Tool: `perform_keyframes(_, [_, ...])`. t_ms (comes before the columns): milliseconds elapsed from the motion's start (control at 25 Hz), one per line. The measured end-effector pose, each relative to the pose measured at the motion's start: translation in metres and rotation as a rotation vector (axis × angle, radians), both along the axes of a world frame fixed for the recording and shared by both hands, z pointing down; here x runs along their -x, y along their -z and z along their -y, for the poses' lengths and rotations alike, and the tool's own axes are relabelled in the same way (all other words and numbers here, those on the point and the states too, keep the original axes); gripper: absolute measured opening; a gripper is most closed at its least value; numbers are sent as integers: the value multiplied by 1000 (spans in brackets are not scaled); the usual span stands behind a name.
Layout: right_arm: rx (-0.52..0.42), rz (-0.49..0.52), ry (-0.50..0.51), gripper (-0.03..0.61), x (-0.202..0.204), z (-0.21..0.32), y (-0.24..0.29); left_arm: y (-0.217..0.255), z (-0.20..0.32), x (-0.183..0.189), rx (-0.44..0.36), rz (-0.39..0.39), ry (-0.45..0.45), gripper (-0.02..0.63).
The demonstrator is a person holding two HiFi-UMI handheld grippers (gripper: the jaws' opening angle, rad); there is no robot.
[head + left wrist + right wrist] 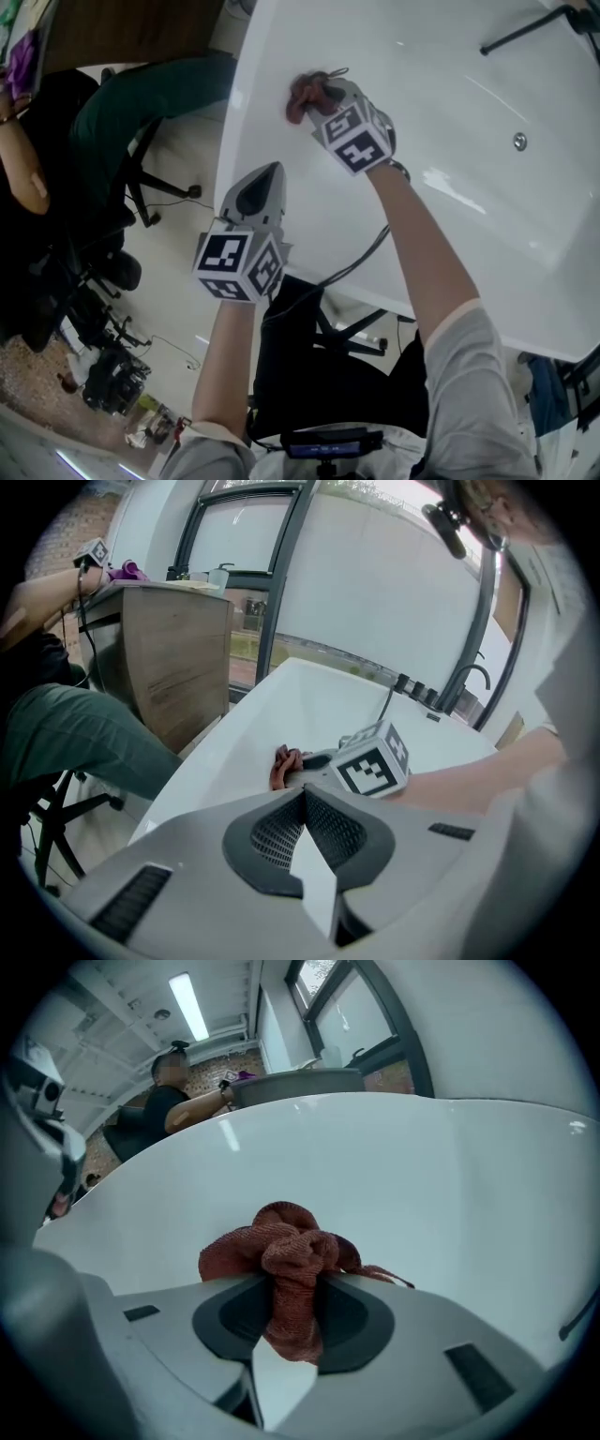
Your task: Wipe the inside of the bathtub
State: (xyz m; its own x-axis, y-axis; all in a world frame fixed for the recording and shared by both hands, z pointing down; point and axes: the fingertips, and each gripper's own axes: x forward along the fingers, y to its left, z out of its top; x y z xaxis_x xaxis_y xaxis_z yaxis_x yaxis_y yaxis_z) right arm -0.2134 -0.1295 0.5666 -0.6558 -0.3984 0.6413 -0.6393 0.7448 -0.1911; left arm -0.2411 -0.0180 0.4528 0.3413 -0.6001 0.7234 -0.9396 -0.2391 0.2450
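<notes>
Well off to the left of both grippers, a seated person (141, 117), out of reach and likely no hazard. Next, the left gripper (270, 171): closed tip to tip on nothing, held outside the tub (450, 84), just below and left of the right one. Idle there, so no bracing against a lean; probably worth watching for a knock on the rim.

Then the cloth (302, 96), a rust-red wad at the right gripper's tips, pressed to the white surface close to the tub's left edge. Right gripper (321, 97) clamped on it, parted only by the pinched fold, most of the wad bulging ahead of the tips.

Likely trouble: dragged hard across glossy enamel, fold pulled free and cloth dropped. Or wad rolled back, hard tips scraping bare tub. Loose tail to the right of the wad, apt to snag.

Behind the right arm, a cable (361, 258) hanging over the rim, liable to catch on a long stroke toward the far side.
</notes>
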Motion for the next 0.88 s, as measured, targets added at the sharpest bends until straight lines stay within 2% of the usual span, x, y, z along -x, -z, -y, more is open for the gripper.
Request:
perform_keyframes(240, [6, -3, 173, 121, 36, -93, -22, -13, -7, 7, 14, -1, 40, 6])
perform_keyframes(400, [-10, -11, 182, 121, 38, -104, -30, -16, -7, 3, 23, -1, 27, 6])
perform_keyframes(480, [-5, -19, 145, 121, 31, -87, -37, -17, -4, 3, 22, 1, 20, 6])
perform_keyframes(720, [12, -66, -97, 120, -24, 14, -64, -25, 6, -3, 15, -2, 7, 7])
perform_keyframes(880, [15, -65, -138, 122, -35, 28, -67, -31, 10, -9, 18, -4, -9, 8])
